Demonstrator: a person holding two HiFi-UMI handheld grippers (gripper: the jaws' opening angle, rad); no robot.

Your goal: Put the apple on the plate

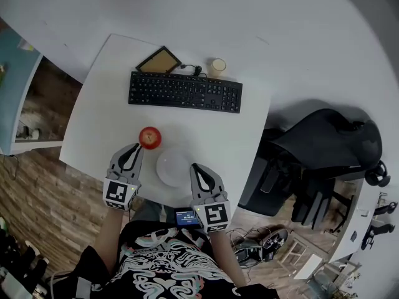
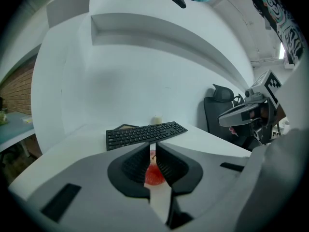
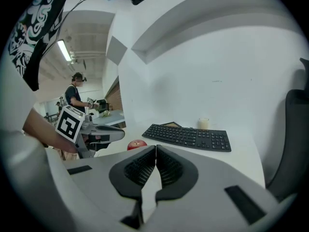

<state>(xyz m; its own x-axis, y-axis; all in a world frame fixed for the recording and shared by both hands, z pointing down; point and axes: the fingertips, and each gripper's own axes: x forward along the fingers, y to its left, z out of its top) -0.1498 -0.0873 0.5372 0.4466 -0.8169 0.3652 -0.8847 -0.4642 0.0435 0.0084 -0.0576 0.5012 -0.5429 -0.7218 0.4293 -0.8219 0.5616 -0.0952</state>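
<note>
A red apple [image 1: 149,137] sits on the white desk [image 1: 112,104], just left of a white plate [image 1: 173,167] near the front edge. My left gripper [image 1: 136,147] points at the apple from the near side, tips just short of it, jaws shut and empty. In the left gripper view the apple [image 2: 153,175] shows through the slit below the jaws [image 2: 153,146]. My right gripper [image 1: 195,167] hovers at the plate's right near edge, jaws shut with nothing in them. In the right gripper view the apple [image 3: 137,144] lies left of the closed tips [image 3: 156,148].
A black keyboard [image 1: 185,92] lies across the desk's far half, with a framed cork board [image 1: 159,61] and a pale cup [image 1: 217,67] behind it. A black office chair [image 1: 324,148] stands at the right. A person [image 3: 75,93] works at a distant table.
</note>
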